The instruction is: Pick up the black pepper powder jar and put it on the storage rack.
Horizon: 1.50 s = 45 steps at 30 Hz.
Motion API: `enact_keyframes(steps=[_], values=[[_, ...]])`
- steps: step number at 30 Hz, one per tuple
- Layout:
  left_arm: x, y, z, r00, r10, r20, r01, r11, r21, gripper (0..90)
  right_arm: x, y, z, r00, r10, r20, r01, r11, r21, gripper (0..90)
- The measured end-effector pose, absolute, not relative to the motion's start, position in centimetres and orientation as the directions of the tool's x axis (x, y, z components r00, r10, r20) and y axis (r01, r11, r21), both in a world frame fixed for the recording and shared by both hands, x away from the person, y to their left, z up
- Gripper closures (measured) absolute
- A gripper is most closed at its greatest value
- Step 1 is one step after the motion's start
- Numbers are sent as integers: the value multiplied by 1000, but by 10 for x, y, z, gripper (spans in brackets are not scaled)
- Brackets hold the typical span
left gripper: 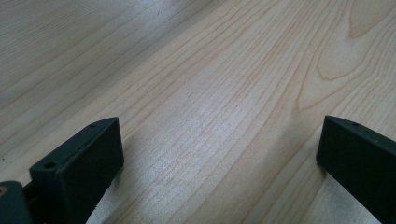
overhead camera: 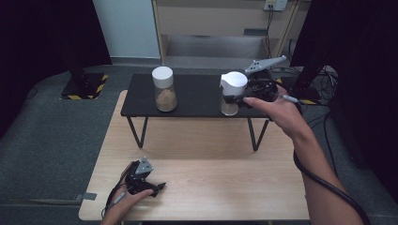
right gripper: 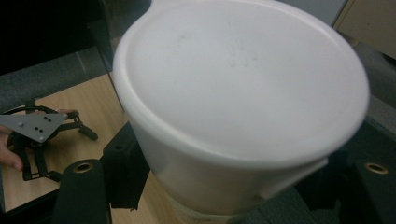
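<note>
jar in hand: a small clear glass jar with a white round plastic lid (overhead camera: 233, 83), a little pale content showing at its base, on the right part of the long black low shelf with thin metal legs (overhead camera: 197, 93) that stands on the far half of the light wooden table (overhead camera: 202, 187)
lid: smooth white plastic, broad and domed, with a small spout-like lip at one side; the right gripper view looks straight at its top (right gripper: 243, 79)
right gripper (overhead camera: 234, 99): clamped on the jar just under the lid, one black jaw at each side of the neck, the person's right hand (overhead camera: 277, 110) behind it
left gripper (overhead camera: 157, 187): resting low on the near left of the table, jaws spread wide with bare wood between them, holding nothing
second jar: a taller clear glass jar with a white cylindrical cap and brown powder (overhead camera: 164, 89), upright on the left part of the shelf, well apart from the held one
weight: judged light, nearly empty
stiffness: rigid glass, will not give under the jaws
slipperiness: glass and glossy plastic are likely slick, so a grip under the lid's rim is safer than one on the bare wall
fragility: breakable if dropped or knocked on the shelf edge
risk: the lid may be loose, so lifting by it alone could part it from the jar
</note>
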<state>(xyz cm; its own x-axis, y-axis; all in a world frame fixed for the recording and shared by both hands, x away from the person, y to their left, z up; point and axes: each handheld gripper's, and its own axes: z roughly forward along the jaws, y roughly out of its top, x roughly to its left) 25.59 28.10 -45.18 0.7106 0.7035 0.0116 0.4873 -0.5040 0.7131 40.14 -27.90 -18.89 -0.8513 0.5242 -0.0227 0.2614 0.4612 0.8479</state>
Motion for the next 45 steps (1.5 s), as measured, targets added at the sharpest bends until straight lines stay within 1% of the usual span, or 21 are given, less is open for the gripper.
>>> enact_keyframes(steps=[26, 34, 39, 45], values=[[256, 281, -452, 711, 704, 11, 487, -503, 713, 0, 435, -272, -200, -834, 552, -17, 289, 464, 837, 315], [256, 281, -452, 711, 703, 11, 487, -504, 713, 0, 439, -273, -204, -832, 555, -5, 300, 457, 837, 315], [256, 281, -452, 711, 703, 11, 487, -504, 713, 0, 437, -270, -204, -835, 550, -27, 283, 472, 835, 312], [256, 281, -452, 711, 704, 12, 487, -504, 713, 0, 437, -271, -207, -834, 551, -22, 283, 462, 840, 311]])
